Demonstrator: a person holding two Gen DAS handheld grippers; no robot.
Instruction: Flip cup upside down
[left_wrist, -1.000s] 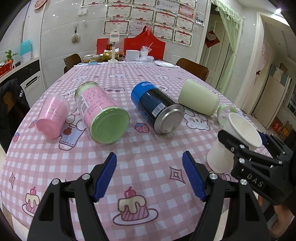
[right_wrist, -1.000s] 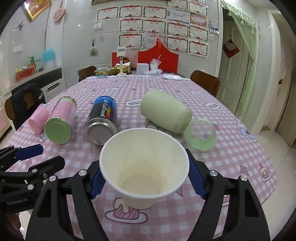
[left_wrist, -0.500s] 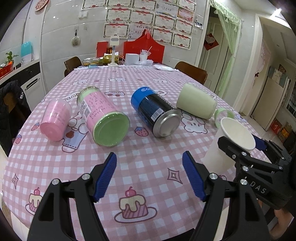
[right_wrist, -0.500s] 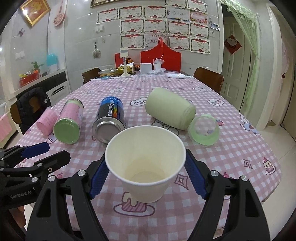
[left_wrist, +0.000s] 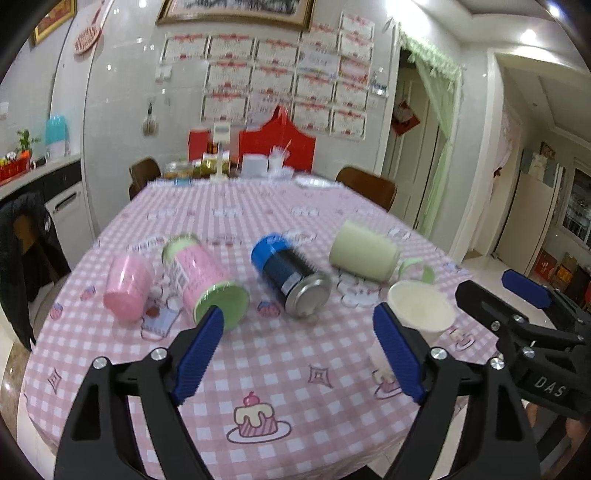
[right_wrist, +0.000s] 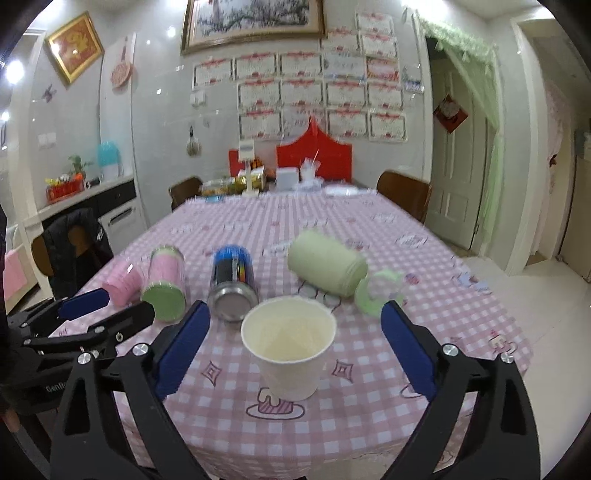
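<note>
A white paper cup (right_wrist: 290, 349) stands upright, mouth up, on the pink checked tablecloth (right_wrist: 369, 391) near the front edge. My right gripper (right_wrist: 295, 350) is open, its blue pads well apart on either side of the cup and drawn back from it. In the left wrist view the cup (left_wrist: 421, 312) stands at the right, partly behind my left gripper's right pad. My left gripper (left_wrist: 299, 356) is open and empty above the tablecloth (left_wrist: 280, 354), left of the cup. The right gripper (left_wrist: 513, 295) shows at the far right there.
Lying on their sides behind the cup: a pink cup (right_wrist: 122, 286), a pink canister with green lid (right_wrist: 164, 282), a blue can (right_wrist: 232, 282), a pale green jar (right_wrist: 327, 262) and its green lid (right_wrist: 380, 291). Chairs and clutter stand at the table's far end.
The right gripper has opened, let go of the paper cup and pulled back; the cup now stands on the table. Both grippers have drawn back and tilted up.
</note>
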